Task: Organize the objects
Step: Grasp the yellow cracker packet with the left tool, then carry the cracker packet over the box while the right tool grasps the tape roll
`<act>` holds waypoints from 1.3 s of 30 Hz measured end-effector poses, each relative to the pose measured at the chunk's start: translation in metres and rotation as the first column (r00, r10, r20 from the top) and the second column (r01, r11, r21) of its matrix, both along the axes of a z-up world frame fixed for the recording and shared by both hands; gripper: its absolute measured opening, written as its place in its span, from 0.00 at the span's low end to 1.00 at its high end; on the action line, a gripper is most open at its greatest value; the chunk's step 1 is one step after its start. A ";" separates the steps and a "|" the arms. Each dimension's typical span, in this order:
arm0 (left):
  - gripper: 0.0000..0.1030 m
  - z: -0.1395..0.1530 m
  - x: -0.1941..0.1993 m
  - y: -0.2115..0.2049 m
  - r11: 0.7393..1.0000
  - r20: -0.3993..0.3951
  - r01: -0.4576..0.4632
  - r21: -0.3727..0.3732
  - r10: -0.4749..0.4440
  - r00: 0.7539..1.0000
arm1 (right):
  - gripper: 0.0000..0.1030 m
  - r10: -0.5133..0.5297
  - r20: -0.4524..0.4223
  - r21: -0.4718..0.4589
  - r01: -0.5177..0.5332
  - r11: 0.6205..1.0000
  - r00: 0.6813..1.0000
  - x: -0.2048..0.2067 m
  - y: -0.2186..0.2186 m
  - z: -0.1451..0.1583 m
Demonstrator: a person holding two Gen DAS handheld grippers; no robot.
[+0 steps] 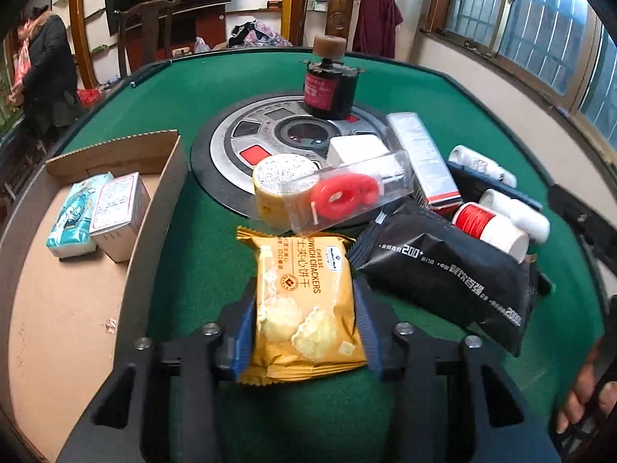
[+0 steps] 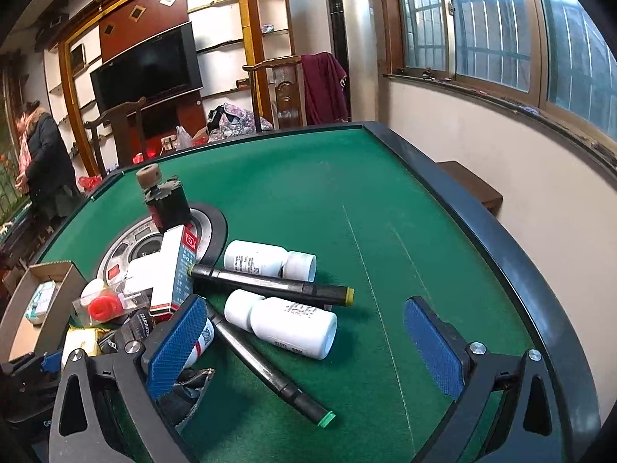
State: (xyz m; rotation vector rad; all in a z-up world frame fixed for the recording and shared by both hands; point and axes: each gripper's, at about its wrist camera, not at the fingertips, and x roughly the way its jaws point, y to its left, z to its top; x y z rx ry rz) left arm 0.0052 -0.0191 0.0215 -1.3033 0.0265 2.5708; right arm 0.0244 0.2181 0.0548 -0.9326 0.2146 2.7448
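Left tool (image 1: 302,332) has its blue pads closed against the yellow cracker packet (image 1: 302,301) lying on the near counter (image 1: 200,247), so lifting it left into the cardboard box (image 1: 58,308) probably comes next, while the right tool (image 2: 308,351) hangs wide open and empty.

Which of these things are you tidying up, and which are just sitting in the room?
Being tidied:
cracker packet, between the left tool's pads
cardboard box, already holding a tissue pack
black packet
white bottles
markers
red ring in a clear case

Just there:
television
wooden chair
red cloth
windows
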 end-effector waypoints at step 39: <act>0.43 0.067 0.116 -0.160 0.981 -0.188 -0.018 0.195 0.055 0.981 | 0.82 0.317 0.239 -0.130 -0.293 0.947 0.918 -0.104 -0.074 0.021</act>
